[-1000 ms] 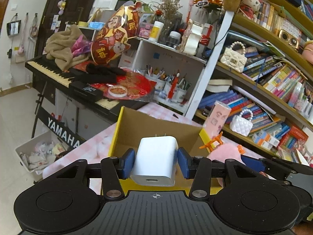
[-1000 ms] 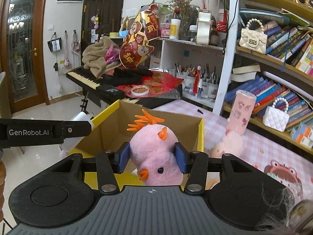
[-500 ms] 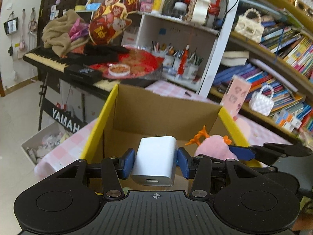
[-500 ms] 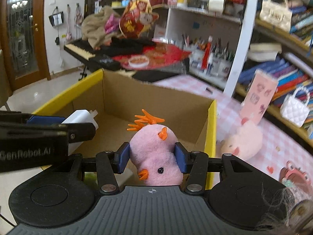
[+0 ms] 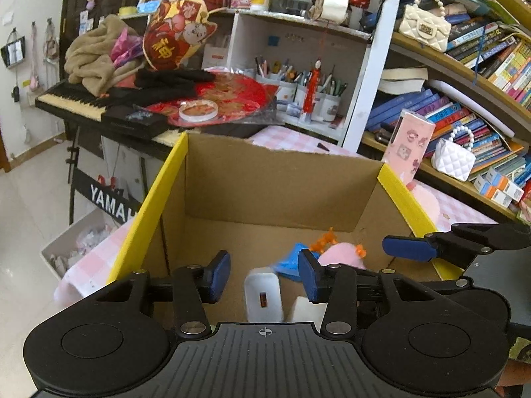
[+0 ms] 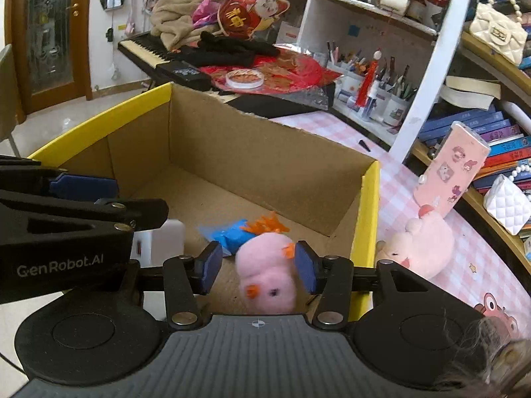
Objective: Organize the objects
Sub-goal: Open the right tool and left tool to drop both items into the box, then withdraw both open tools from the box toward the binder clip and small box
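Note:
A cardboard box [image 5: 275,182] with yellow rims sits on the pink checked table; it also shows in the right wrist view [image 6: 265,162]. My left gripper [image 5: 264,270] is open over the box, and the white charger [image 5: 263,297] is blurred below it, free of the pads. My right gripper [image 6: 257,265] is open over the box, and the pink plush chick [image 6: 267,270] with orange crest is blurred between the pads, apart from them. The chick also shows in the left wrist view [image 5: 341,253]. A blue item [image 6: 229,235] lies on the box floor.
A second pink plush [image 6: 418,248] lies on the table right of the box, by a pink patterned box [image 6: 451,172]. A Yamaha keyboard [image 5: 79,99] with clothes and red decorations stands behind. Bookshelves [image 5: 464,106] and pen cups [image 5: 315,99] line the back right.
Both grippers moved down over the box and opened. The charger left the left gripper and the chick left the right gripper; both are dropping into the box.

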`<state>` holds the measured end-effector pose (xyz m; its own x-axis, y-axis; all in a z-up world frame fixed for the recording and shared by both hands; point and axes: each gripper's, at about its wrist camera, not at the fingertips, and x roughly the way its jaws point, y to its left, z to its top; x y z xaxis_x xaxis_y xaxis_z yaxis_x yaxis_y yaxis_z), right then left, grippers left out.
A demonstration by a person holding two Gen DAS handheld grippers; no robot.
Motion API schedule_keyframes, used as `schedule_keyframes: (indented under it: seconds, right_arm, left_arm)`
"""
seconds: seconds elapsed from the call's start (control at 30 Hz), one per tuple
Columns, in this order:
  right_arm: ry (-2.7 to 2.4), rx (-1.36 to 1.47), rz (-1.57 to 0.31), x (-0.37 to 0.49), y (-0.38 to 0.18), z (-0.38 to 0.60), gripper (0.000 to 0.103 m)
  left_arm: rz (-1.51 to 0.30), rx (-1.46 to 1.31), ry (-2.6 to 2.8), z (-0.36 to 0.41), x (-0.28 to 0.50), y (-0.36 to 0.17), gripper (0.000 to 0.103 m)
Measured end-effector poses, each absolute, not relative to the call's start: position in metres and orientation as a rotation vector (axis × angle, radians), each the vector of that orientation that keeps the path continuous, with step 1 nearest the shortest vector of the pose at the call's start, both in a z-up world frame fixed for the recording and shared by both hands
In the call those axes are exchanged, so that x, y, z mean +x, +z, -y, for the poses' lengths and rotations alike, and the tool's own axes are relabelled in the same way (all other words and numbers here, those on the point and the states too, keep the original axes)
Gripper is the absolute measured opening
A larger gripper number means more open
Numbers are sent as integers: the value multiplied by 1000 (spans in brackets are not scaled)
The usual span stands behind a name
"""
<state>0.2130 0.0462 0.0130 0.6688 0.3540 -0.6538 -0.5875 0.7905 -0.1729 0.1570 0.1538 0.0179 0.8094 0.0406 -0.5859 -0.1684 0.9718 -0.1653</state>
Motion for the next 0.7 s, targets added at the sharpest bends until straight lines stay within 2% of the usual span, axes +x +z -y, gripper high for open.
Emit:
schedule_keyframes:
  seconds: [0.03, 0.07, 0.1, 0.17, 0.23, 0.5, 0.57, 0.7]
  right_arm:
    - [548, -375, -638, 212, 14, -44, 58]
    - [548, -357, -630, 211, 15, -42, 61]
    - [550, -335, -614, 208, 18, -38, 61]
    - [550, -304, -590, 203, 22, -32, 61]
    - [547, -266, -562, 197, 30, -24, 61]
    - [491, -195, -459, 157, 56, -6, 63]
    - [465, -189, -446, 144, 59, -3, 63]
    - [408, -186, -459, 119, 58, 2, 64]
  left_arm:
    - [-609, -209, 109, -153, 156, 21, 46]
    - [-601, -205, 104, -152, 154, 23, 47]
    - [-590, -199, 101, -151, 152, 26, 49]
    - [-564, -188, 106, -150, 147, 33, 65]
    - [-525, -180, 113, -150, 137, 39, 70]
    - [-452, -182, 93, -155, 99, 59, 72]
    - [-441, -178, 83, -153, 89, 62, 77]
    - [-438, -157, 63, -148, 67, 61, 79]
